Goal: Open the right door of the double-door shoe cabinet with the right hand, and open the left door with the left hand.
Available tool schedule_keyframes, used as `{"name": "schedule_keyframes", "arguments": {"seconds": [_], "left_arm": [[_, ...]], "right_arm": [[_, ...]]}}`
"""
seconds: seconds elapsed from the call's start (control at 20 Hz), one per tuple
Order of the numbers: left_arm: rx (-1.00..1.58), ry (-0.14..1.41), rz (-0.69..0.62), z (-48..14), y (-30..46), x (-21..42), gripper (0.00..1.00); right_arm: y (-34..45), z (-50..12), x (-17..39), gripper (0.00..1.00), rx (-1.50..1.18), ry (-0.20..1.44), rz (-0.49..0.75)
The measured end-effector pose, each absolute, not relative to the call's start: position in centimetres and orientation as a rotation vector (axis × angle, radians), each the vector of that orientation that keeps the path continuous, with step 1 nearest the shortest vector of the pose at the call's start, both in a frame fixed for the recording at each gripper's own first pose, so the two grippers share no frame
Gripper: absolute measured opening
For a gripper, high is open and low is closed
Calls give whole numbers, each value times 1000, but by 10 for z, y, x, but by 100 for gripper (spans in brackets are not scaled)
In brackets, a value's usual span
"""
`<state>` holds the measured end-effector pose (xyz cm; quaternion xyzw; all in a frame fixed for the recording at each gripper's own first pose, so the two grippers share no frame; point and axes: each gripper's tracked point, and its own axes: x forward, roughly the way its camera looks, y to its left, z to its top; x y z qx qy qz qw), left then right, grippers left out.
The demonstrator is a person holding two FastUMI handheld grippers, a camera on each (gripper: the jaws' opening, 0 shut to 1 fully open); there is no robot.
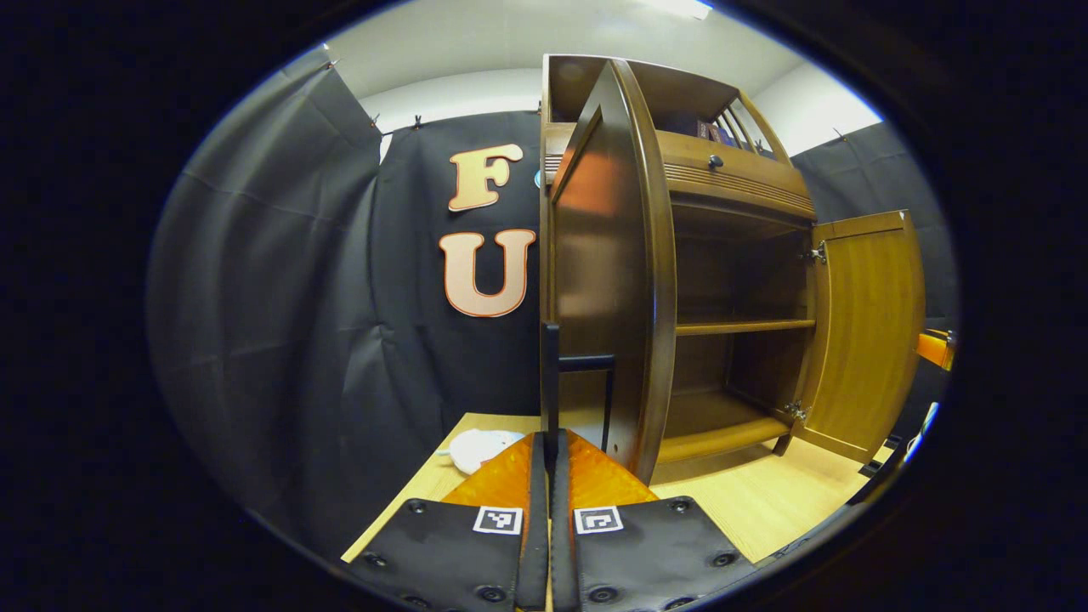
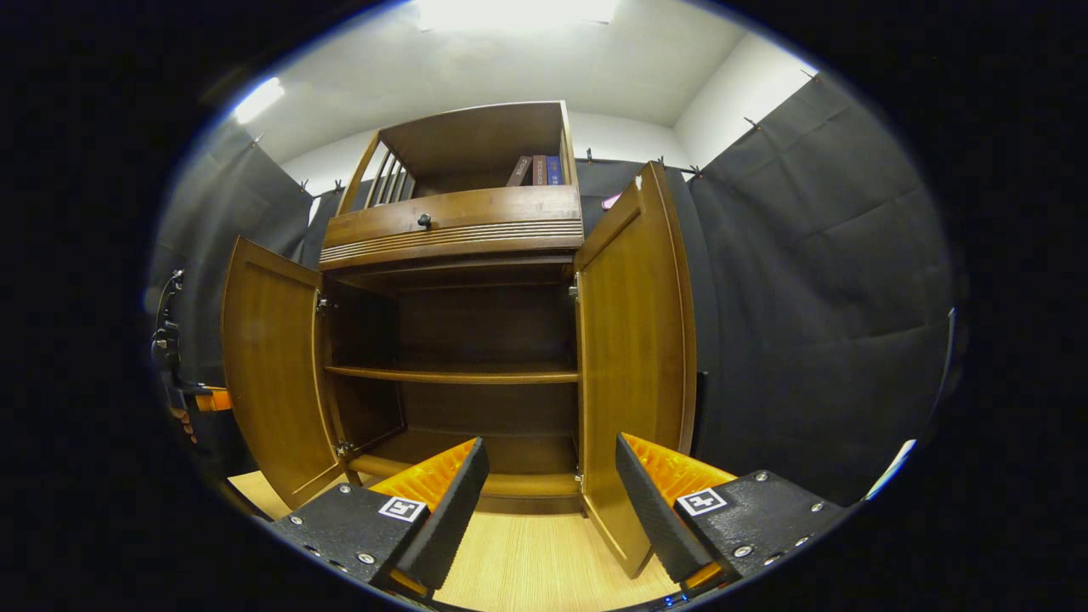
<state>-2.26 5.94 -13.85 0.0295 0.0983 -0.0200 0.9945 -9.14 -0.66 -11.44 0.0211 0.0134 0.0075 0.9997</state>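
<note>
The wooden shoe cabinet [image 1: 731,183] stands with both doors swung out. In the left gripper view the left door [image 1: 608,280] is edge-on right ahead. Its black bar handle [image 1: 552,374] runs down between the fingers of my left gripper [image 1: 549,438], which is shut on it. The right door [image 1: 867,331] hangs open at the far side. In the right gripper view my right gripper [image 2: 548,463] is open, holding nothing. The right door [image 2: 633,357] stands just behind its right finger, and the left door [image 2: 272,374] is open at the left. The shelf [image 2: 450,374] inside is bare.
The cabinet stands on a light wooden table [image 1: 765,501]. A white object [image 1: 476,446] lies on it left of the left door. A drawer with a dark knob [image 2: 422,220] sits above the doors, with books [image 2: 535,170] in the top compartment. Black cloth walls surround the booth.
</note>
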Motion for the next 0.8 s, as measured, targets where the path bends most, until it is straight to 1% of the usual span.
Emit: {"name": "schedule_keyframes", "arguments": {"seconds": [0.3, 0.35, 0.45, 0.5, 0.8], "left_arm": [[53, 188, 13, -137, 61, -22, 8], [51, 188, 21, -138, 62, -21, 12], [45, 184, 46, -138, 64, -22, 5], [46, 180, 65, -137, 67, -24, 8], [39, 169, 133, -134, 70, -22, 8]], "right_arm": [[11, -114, -87, 98, 45, 32, 42], [14, -115, -87, 98, 43, 33, 49], [21, -114, -85, 98, 37, 33, 58], [23, -115, -84, 98, 36, 34, 62], [29, -116, -81, 98, 37, 46, 70]]}}
